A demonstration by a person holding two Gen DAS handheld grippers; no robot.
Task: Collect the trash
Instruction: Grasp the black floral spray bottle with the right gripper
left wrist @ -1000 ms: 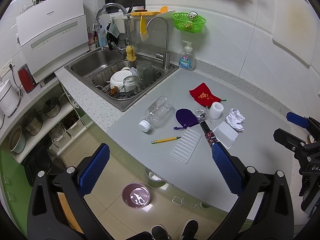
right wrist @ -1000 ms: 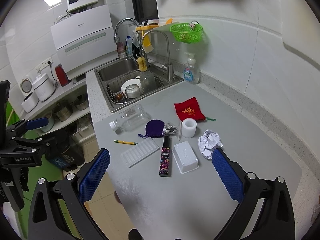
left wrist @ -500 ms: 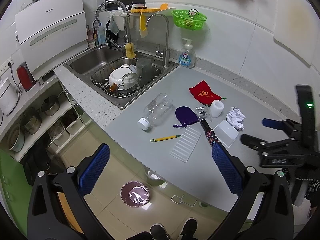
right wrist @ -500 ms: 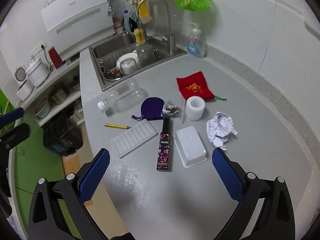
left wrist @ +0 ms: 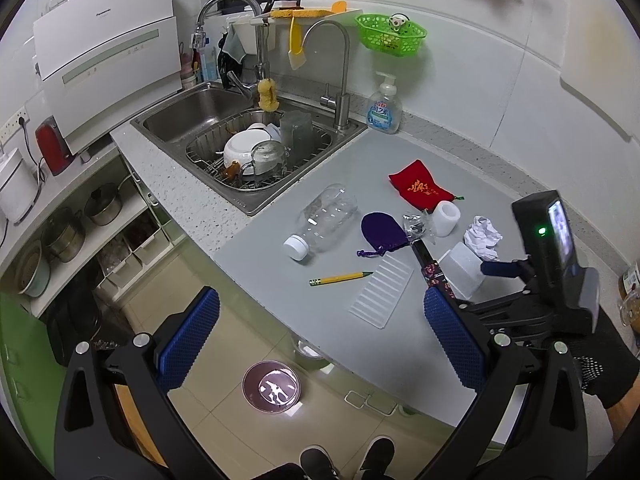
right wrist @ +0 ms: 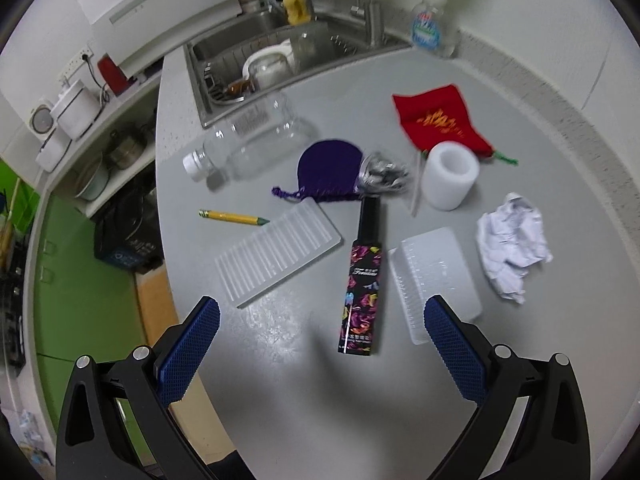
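Both sets of jaws stand spread wide and hold nothing. The right gripper point(right wrist: 322, 322) hangs low over the grey surface point(right wrist: 280, 380), its blue pads either side of a black floral-printed tube point(right wrist: 362, 276) that lies flat just ahead, apart from both pads. The left gripper point(left wrist: 320, 334) hangs out past the surface's front edge, above the tiled floor point(left wrist: 224, 420) and a round pink bin lid point(left wrist: 272, 386) below.

The trash lies in a loose cluster mid-surface. A crumpled white paper ball point(right wrist: 512, 246) sits furthest right, with bare grey between it and the speckled rim by the wall. A clear plastic tray point(right wrist: 436, 276) lies just beside the tube, near the right pad. A white ridged tray point(right wrist: 280, 252) lies left of the tube, its corner near the front edge. A yellow pencil point(right wrist: 234, 217) lies just beyond it, close to that edge. An empty clear bottle point(right wrist: 256, 138) lies on its side near the sink point(right wrist: 224, 76) corner. A purple pouch point(right wrist: 330, 170) touches a crinkled foil wrapper point(right wrist: 382, 176); a white roll point(right wrist: 450, 178) stands upright touching a red pouch point(right wrist: 438, 120).

The widest open stretch is the bare surface right under the right gripper. In the left wrist view, a gloved hand point(left wrist: 604, 364) grips the right gripper's handle.
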